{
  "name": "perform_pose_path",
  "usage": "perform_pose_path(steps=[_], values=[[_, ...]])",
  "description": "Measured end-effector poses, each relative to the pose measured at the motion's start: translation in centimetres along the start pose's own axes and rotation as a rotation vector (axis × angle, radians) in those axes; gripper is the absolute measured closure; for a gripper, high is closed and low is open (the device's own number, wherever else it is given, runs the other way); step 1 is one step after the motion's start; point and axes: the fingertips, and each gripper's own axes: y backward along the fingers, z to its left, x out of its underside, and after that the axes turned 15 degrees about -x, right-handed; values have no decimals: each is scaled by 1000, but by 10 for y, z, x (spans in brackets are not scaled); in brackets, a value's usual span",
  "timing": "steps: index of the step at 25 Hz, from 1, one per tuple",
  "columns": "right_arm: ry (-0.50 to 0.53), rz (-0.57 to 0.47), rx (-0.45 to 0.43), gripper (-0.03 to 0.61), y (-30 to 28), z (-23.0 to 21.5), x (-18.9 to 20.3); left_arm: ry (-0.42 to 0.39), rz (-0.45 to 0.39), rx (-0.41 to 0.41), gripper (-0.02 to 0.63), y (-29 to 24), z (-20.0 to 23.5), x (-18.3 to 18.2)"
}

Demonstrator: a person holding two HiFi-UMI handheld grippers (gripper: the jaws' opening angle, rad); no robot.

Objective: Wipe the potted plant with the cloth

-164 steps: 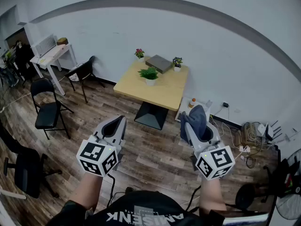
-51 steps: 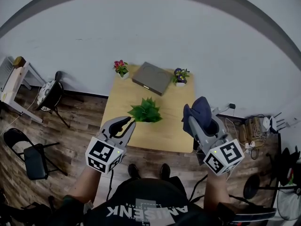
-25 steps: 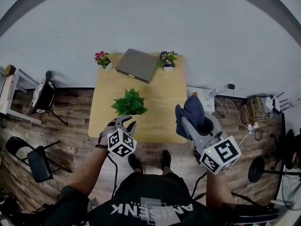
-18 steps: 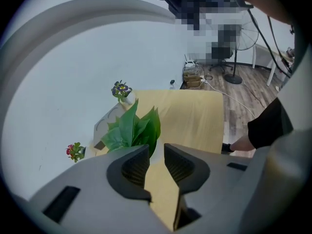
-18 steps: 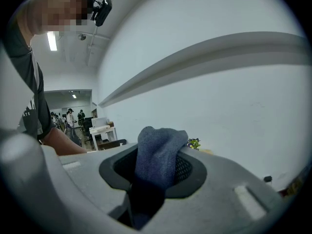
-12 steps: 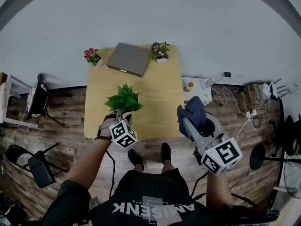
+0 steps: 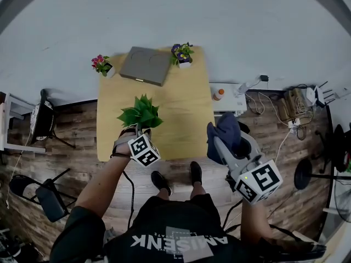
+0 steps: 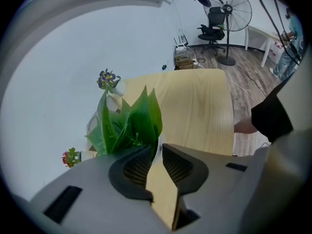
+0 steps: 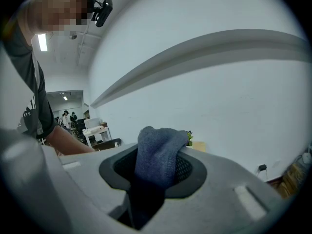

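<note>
Evidently the wiping has not begun and this is the approach. From the head view, the potted plant [image 7: 140,113] stands near the front left part of the table [image 7: 184,106], and the left gripper [image 7: 137,131] reaches in from the near edge until it is right at the plant's base; whether it touches the pot cannot be told from above. The right gripper [image 7: 221,142] hangs off the table's front right corner, well apart from the plant, with the cloth [image 7: 226,130] bunched at its tip. The left gripper view shows what the head view hides: the left gripper's jaws stand a narrow gap apart with only bare tabletop showing between them, and the green leaves rise just past the tips. The right gripper view looks away at the wall and leaves out the plant itself, but it shows the jaws clamped on the blue cloth, which bulges up over them. I judge the next move calls for carrying the cloth leftward across the table to the leaves, lightly, since they look thin and bendable.
</note>
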Motion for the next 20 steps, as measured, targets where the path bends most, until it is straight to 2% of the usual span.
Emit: perform_pose_path(steps=[6,11,15,20], values=[[-17,-4,10,449,0,-5,5,-39,6,35,554,-5,-3,-2],[-23,-5,4,449,-2,-5,6,-29,1,70,585,-4,-2,-7],[-24,1,0,449,-4,-5,8,-36,-4,76,591,-5,-1,-9],[-25,1,-5,449,-4,-6,9,-8,-12,109,594,-2,1,-9]])
